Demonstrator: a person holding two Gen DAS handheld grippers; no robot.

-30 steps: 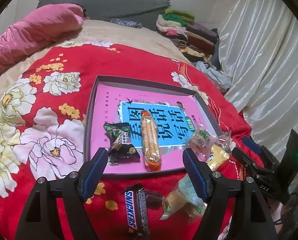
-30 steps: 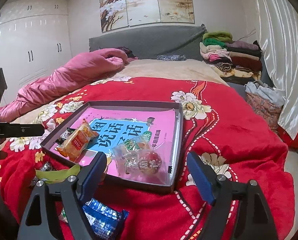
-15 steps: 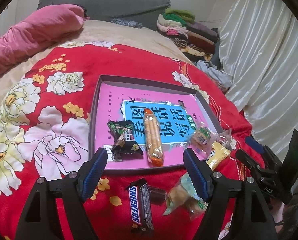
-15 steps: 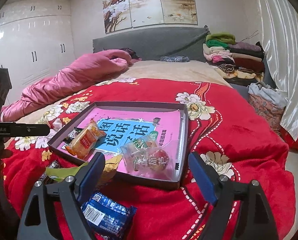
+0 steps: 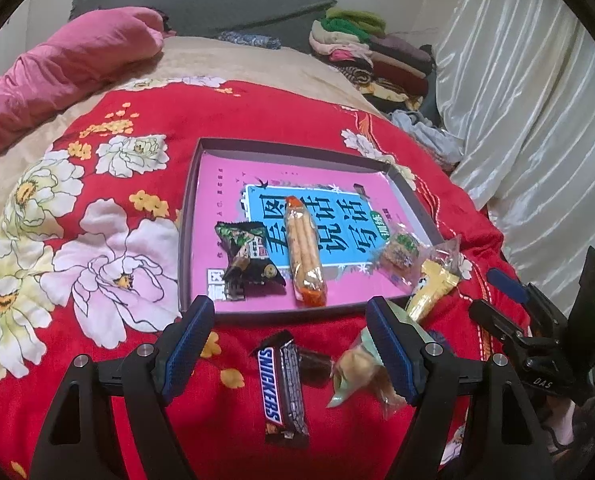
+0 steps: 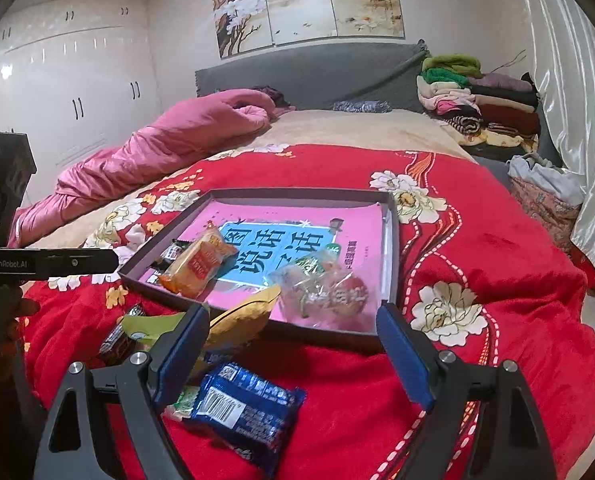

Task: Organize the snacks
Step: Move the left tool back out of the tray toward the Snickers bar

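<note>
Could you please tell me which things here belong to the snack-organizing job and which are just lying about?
Job: box tray, Snickers bar, blue snack packet, yellow packet, orange biscuit pack, dark green packet.
Lying about: pink quilt, folded clothes, red floral blanket.

We see a bed under a red floral blanket (image 6: 497, 264), grey headboard (image 6: 317, 72) behind it, painted panels (image 6: 309, 0) above the headboard, white wardrobe doors (image 6: 69, 80) left of it, folded clothes (image 6: 481, 96) and pale satin curtain (image 6: 569, 100) right of it.
</note>
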